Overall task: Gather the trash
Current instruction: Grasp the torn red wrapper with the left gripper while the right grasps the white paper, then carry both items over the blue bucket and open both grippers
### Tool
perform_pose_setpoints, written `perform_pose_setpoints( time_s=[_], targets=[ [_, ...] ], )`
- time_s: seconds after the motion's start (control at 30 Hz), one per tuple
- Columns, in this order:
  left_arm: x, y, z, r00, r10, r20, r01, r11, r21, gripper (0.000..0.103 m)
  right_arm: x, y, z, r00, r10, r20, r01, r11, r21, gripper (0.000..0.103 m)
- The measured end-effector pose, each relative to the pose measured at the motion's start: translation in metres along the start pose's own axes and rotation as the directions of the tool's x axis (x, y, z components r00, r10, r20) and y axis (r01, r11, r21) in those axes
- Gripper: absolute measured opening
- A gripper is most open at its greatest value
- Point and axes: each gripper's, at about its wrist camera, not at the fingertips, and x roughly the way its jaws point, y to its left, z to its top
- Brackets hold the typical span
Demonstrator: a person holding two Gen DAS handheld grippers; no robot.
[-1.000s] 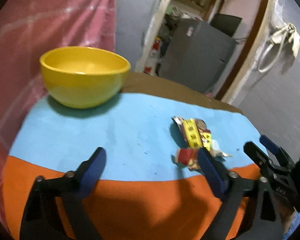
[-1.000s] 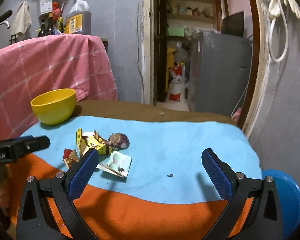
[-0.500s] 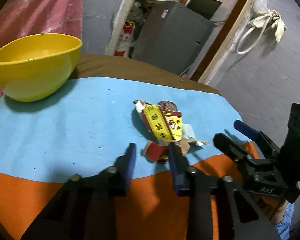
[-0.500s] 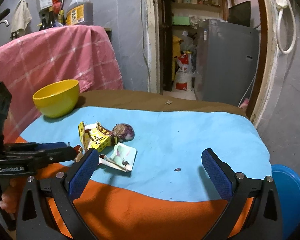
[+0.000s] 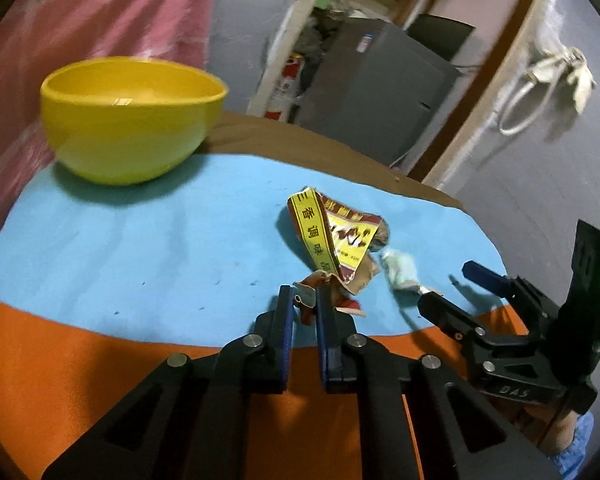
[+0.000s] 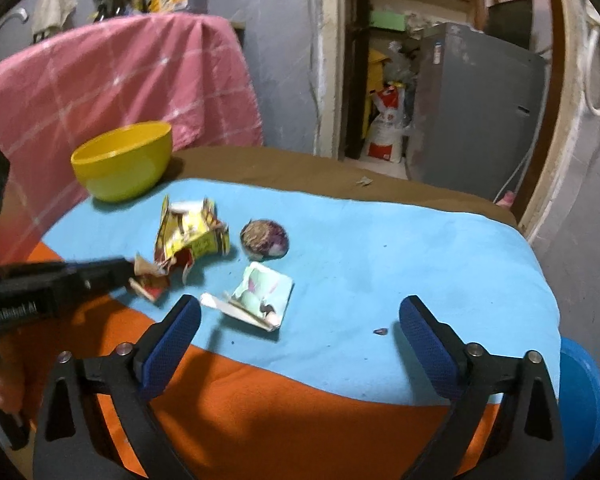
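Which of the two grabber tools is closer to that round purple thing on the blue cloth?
Hard to call. The left gripper is shut on the yellow wrapper beside the round purple thing. The right gripper hangs open nearer the camera, past the pale green packet.

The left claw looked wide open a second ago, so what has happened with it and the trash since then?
The left claw swung toward the trash pile and shut on the near edge of the yellow and red wrapper, which now looks partly lifted. The right claw stayed open, near the pale green packet. The yellow bowl and the round purple scrap look unmoved.
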Motion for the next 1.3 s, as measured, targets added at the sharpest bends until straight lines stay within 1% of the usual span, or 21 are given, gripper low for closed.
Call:
perform_pose_setpoints(
  time_s=[0.03, 0.07, 0.1, 0.13, 0.2, 0.37, 0.43, 0.47, 0.6, 0.73, 0.83, 0.97, 1.1, 1.23, 1.3],
  targets=[
    [0.001, 0.003, 0.0, 1.0, -0.004, -0.01, 0.004, 1.0, -0.011, 0.008, 0.003, 0.002, 0.0, 1.0, 0.001, -0.012, -0.001, 1.0, -0.009, 0.088],
    [0.002, 0.003, -0.001, 1.0, -0.005, -0.014, 0.005, 1.0, -0.015, 0.008, 0.006, 0.004, 0.001, 1.0, 0.008, -0.027, -0.008, 1.0, -0.014, 0.082],
    [0.001, 0.002, -0.001, 1.0, -0.007, -0.016, 0.007, 1.0, -0.01, 0.008, 0.01, 0.005, 0.002, 0.999, 0.019, -0.042, -0.019, 1.0, -0.013, 0.078],
    [0.001, 0.001, -0.002, 1.0, -0.009, -0.017, 0.009, 1.0, -0.003, 0.008, 0.013, 0.005, 0.003, 0.998, 0.029, -0.053, -0.029, 1.0, -0.008, 0.076],
    [0.002, 0.0, -0.002, 1.0, -0.01, -0.024, 0.01, 1.0, 0.008, 0.008, 0.018, 0.003, 0.004, 0.996, 0.047, -0.074, -0.046, 0.999, 0.015, 0.067],
    [0.002, 0.001, -0.001, 1.0, -0.006, -0.03, 0.006, 1.0, 0.013, 0.008, 0.022, -0.007, 0.004, 0.992, 0.088, -0.093, -0.081, 0.994, 0.077, 0.064],
    [0.003, 0.0, -0.001, 1.0, -0.003, -0.03, 0.003, 1.0, 0.014, 0.008, 0.022, -0.006, 0.003, 0.992, 0.082, -0.095, -0.075, 0.994, 0.073, 0.055],
    [0.005, -0.001, 0.0, 1.0, -0.002, -0.03, 0.002, 1.0, 0.015, 0.008, 0.023, -0.004, 0.004, 0.993, 0.074, -0.096, -0.068, 0.995, 0.066, 0.047],
    [0.004, -0.001, -0.001, 1.0, -0.009, -0.029, 0.009, 1.0, 0.008, 0.008, 0.021, -0.002, 0.002, 0.994, 0.071, -0.084, -0.067, 0.996, 0.057, 0.041],
    [0.004, -0.001, -0.001, 1.0, -0.011, -0.024, 0.011, 1.0, 0.005, 0.008, 0.018, -0.008, 0.001, 0.994, 0.084, -0.067, -0.078, 0.993, 0.083, 0.04],
    [0.001, -0.005, -0.003, 1.0, 0.006, -0.008, -0.006, 1.0, 0.021, 0.008, 0.015, -0.009, 0.0, 0.996, 0.079, -0.051, -0.075, 0.993, 0.086, 0.04],
    [-0.01, -0.017, -0.009, 0.999, 0.018, 0.028, -0.02, 0.998, 0.067, 0.008, 0.004, -0.006, -0.002, 0.999, 0.052, 0.009, -0.052, 0.996, 0.072, 0.04],
    [-0.025, -0.04, -0.015, 0.997, 0.022, 0.074, -0.033, 0.986, 0.161, 0.007, -0.016, -0.006, -0.007, 0.994, 0.017, 0.112, -0.026, 0.996, 0.082, 0.04],
    [-0.039, -0.066, -0.016, 0.992, -0.012, 0.123, -0.017, 0.973, 0.231, 0.007, -0.044, -0.012, -0.017, 0.975, -0.019, 0.221, -0.003, 0.995, 0.102, 0.04],
    [-0.044, -0.08, -0.015, 0.989, -0.034, 0.143, -0.004, 0.966, 0.257, 0.007, -0.062, -0.019, -0.021, 0.956, -0.058, 0.287, 0.026, 0.993, 0.113, 0.04]
  ],
)
